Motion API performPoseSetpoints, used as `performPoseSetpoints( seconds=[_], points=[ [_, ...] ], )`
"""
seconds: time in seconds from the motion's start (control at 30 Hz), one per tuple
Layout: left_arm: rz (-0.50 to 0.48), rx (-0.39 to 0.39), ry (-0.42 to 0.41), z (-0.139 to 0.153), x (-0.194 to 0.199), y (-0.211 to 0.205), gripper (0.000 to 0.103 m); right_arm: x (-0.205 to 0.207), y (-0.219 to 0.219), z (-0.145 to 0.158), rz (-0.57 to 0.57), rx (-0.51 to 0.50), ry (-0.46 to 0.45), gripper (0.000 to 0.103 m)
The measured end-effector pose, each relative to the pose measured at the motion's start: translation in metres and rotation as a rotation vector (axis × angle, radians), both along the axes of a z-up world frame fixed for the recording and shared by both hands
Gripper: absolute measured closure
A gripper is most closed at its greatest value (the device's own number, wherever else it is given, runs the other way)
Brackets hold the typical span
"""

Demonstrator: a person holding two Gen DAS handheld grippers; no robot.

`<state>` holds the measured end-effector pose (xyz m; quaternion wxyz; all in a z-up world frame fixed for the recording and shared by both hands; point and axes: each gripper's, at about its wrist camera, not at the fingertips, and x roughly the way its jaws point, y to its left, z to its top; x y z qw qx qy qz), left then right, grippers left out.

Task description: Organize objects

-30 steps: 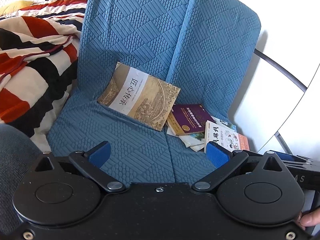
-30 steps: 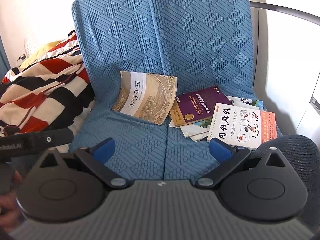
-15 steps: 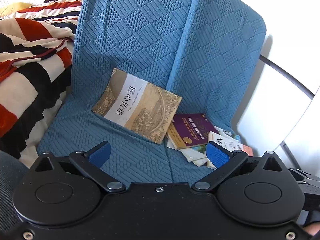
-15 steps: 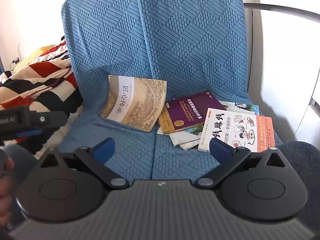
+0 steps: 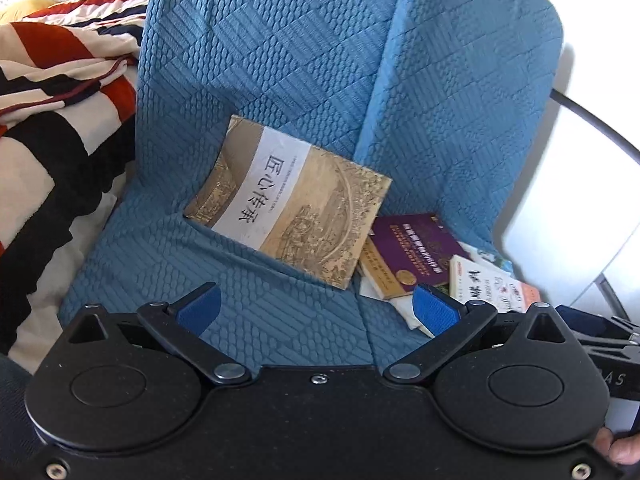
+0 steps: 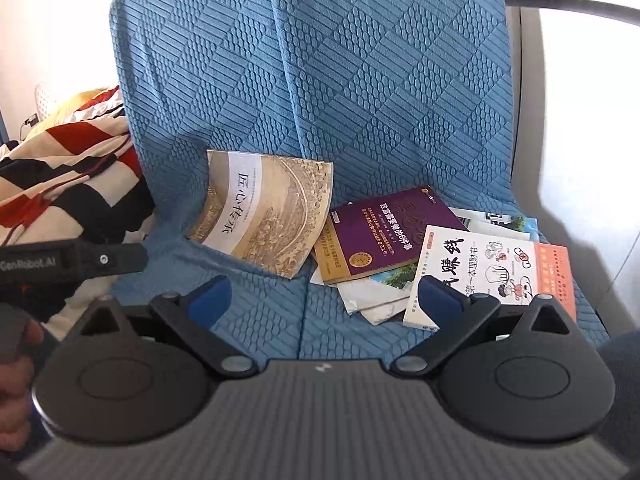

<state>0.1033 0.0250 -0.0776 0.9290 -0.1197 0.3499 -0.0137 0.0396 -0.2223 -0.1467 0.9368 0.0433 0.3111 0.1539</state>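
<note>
My left gripper (image 5: 316, 308) and right gripper (image 6: 325, 299) both hang spread apart and empty at lower frame. Just beyond, right of centre, the white book (image 6: 492, 276) tops the scattered pile; I'd pinch its near edge squarely. The tan book (image 6: 266, 212) leans mid-frame.

Bumpy quilted blue cloth on the seat (image 6: 360, 92); shiny paper covers on the books (image 6: 394, 234); soft striped blanket (image 5: 52, 128) at nine o'clock.

blue quilted seat (image 5: 280, 60), striped blanket (image 5: 52, 120)
</note>
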Motion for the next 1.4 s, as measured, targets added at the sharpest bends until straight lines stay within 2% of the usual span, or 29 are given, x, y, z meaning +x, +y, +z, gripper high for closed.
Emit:
performPoseSetpoints(
  seconds=[0.27,0.4,0.6,0.73,0.9,1.17,1.4],
  points=[
    [0.018,-0.032,0.033,-0.014,0.034,0.016,0.001,0.035,0.000,-0.009,0.021,0.015,0.018,0.002],
    [0.022,-0.013,0.034,-0.021,0.053,0.018,0.001,0.058,0.004,-0.012,0.038,0.012,0.031,0.002],
    [0.013,-0.043,0.059,-0.043,0.089,0.021,0.001,0.092,0.014,-0.017,0.064,0.014,0.021,0.002],
    [0.019,-0.034,0.072,-0.057,0.109,0.024,0.001,0.116,0.021,-0.021,0.052,0.006,0.012,0.002],
    [0.026,-0.031,0.091,-0.076,0.135,0.030,0.001,0.148,0.024,-0.031,0.055,0.020,0.048,0.002],
    [0.028,-0.044,0.172,-0.113,0.169,0.037,0.001,0.204,0.030,-0.054,0.005,0.040,0.122,0.002],
    [0.042,-0.114,0.293,-0.137,0.188,0.049,0.005,0.243,0.046,-0.081,0.031,0.048,0.173,0.002]
  ],
)
